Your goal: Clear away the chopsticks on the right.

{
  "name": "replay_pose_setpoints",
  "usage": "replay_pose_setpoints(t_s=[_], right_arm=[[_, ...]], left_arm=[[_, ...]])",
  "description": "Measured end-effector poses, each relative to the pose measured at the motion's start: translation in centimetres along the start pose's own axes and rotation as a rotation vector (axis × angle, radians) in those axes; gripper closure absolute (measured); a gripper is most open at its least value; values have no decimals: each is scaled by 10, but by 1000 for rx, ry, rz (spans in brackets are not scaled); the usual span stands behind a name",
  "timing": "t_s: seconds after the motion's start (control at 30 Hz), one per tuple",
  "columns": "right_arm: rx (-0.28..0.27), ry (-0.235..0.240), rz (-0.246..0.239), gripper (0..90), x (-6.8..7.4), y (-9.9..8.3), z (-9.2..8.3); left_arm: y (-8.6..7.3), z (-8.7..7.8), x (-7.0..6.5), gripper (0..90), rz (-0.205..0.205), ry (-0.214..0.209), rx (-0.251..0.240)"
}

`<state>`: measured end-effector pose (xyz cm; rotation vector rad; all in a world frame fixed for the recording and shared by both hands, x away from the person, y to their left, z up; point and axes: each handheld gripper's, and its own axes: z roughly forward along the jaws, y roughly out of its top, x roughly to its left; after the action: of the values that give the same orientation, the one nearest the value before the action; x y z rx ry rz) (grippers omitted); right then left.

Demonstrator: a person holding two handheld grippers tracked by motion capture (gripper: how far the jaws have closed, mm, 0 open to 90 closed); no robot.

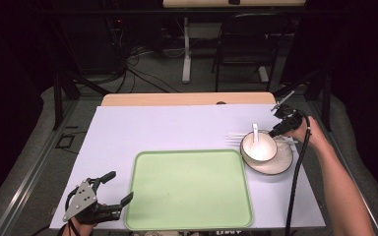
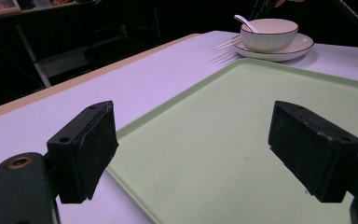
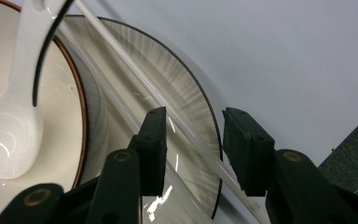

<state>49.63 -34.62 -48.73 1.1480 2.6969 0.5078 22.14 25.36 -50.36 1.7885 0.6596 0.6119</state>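
Note:
A cream bowl [image 1: 259, 147] with a white spoon [image 1: 255, 133] in it stands on a striped plate [image 1: 278, 166] at the right of the white-covered table. A pair of white chopsticks [image 3: 140, 79] lies across the plate [image 3: 186, 84] beside the bowl [image 3: 74, 107]. My right gripper [image 3: 193, 116] reaches down over the plate's far right side. Its jaws straddle the chopsticks with a gap on both sides, so it is open. Beside the near-left corner of the bare green tray [image 1: 192, 191], my left gripper [image 1: 119, 187] rests open with nothing between its jaws.
The tray [image 2: 242, 116] takes up the near middle of the table, and the plate nearly touches its far right corner. The right gripper's black cable [image 1: 295, 182] trails along the table's right side. Beyond the wooden far edge [image 1: 187, 99] stand a chair [image 1: 248, 44] and floor cables.

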Motion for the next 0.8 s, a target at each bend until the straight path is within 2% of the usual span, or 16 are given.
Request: replay_pose_setpoints(t_s=[0.23,0.37,0.47,0.5,0.6,0.67,0.77,0.8], right_arm=[[10,5,2,610,-2,-2,4],[23,5,-16,623,-3,0,6],[34,8,-5,631,-2,0,7],[39,8,-18,635,-3,0,8],[43,12,-2,645,-2,1,8],[41,11,-22,651,-3,2,9],[52,8,-16,663,-1,2,11],[45,8,-32,670,-2,2,12]], left_arm=[[0,0,0,154,0,0,0],[0,0,0,154,-4,2,-2],[0,0,0,154,-2,2,-1],[0,0,0,154,-2,1,-1],[0,0,0,154,-5,1,-1],[0,0,0,154,-4,1,-1],[0,0,0,154,-6,2,-3],[0,0,0,154,-6,2,-3]])
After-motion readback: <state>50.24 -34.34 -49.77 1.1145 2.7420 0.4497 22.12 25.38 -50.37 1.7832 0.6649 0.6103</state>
